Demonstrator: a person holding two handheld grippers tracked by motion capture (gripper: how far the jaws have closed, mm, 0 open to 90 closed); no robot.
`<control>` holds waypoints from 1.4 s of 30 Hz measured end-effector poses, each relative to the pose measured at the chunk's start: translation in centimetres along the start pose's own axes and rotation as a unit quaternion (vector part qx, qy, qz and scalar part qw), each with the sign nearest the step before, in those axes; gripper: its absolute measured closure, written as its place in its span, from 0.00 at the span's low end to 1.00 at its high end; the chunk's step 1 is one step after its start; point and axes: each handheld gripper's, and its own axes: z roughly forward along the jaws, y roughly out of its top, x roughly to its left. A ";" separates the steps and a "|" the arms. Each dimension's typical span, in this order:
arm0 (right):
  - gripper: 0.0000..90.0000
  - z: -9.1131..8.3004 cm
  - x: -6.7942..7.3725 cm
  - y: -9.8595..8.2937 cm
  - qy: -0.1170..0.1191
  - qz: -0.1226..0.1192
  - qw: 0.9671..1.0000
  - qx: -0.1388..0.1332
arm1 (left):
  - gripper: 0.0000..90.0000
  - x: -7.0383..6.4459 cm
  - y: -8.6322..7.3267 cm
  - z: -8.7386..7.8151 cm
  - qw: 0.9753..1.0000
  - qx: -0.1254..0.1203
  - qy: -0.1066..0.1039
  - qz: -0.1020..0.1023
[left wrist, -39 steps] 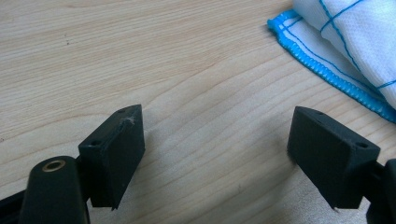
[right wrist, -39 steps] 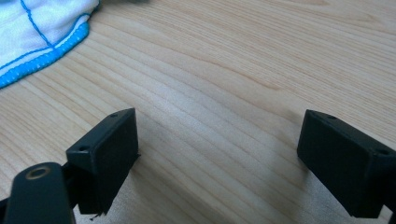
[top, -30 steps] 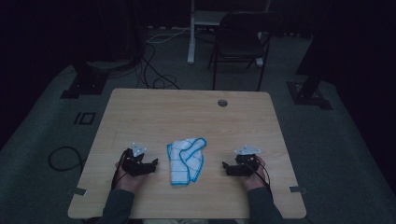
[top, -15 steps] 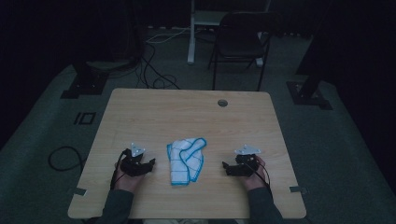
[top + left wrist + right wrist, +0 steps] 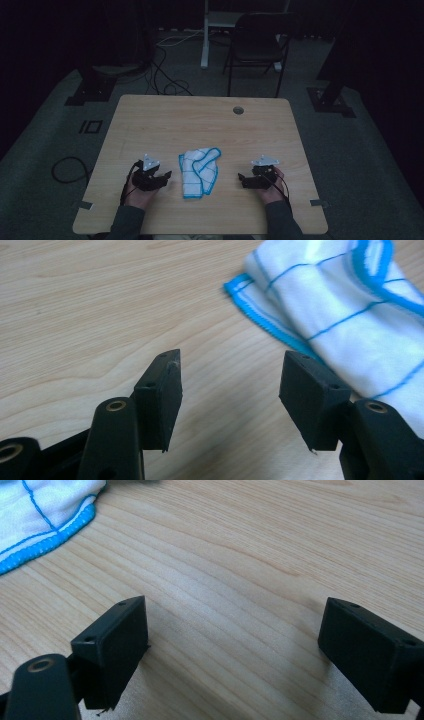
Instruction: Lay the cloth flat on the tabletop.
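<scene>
At the near edge of the bench (image 5: 165,117), two sleeved forearms come in from the bottom of the high view, each hand holding a gripper low over the wood. The left gripper (image 5: 162,178) sits toward the person's left side, its jaws pointing inward at the cloth; in the left gripper view (image 5: 227,390) they stand moderately apart with bare wood between them and nothing held. The right gripper (image 5: 243,180) mirrors it on the other side, also pointing inward; in the right gripper view (image 5: 232,650) its jaws are spread wide over bare wood, holding nothing.

Between the two lies the cloth (image 5: 199,172), white with thin blue grid lines and a bright blue edge, loosely folded over itself and resting flat on the bench. The left gripper is just beside its blue hem (image 5: 350,305), not touching it. The right gripper is a little farther off, with the cloth's edge (image 5: 45,515) showing at the upper left corner of its view.

Farther along the bench, near the far edge, is a round cable hole (image 5: 238,110). Beyond the bench, on the dim floor, stand a dark chair (image 5: 257,45) and loose cables (image 5: 167,75).
</scene>
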 end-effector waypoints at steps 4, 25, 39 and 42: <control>0.14 0.0 0.0 0.0 0.000 0.000 1.000 0.000 | 0.48 -0.8 0.3 -0.2 1.000 -0.003 -0.009 0.012; 0.14 0.0 0.0 0.0 0.000 0.000 1.000 0.000 | 0.49 -5.2 1.1 -0.3 0.997 -0.012 -0.063 0.047; 0.14 0.0 0.0 0.0 0.000 0.000 1.000 0.000 | 0.49 -8.4 1.0 0.9 0.992 -0.002 -0.098 0.074; 0.14 0.0 0.0 0.0 0.000 0.000 1.000 0.000 | 0.49 -9.1 0.9 1.2 0.991 0.003 -0.104 0.082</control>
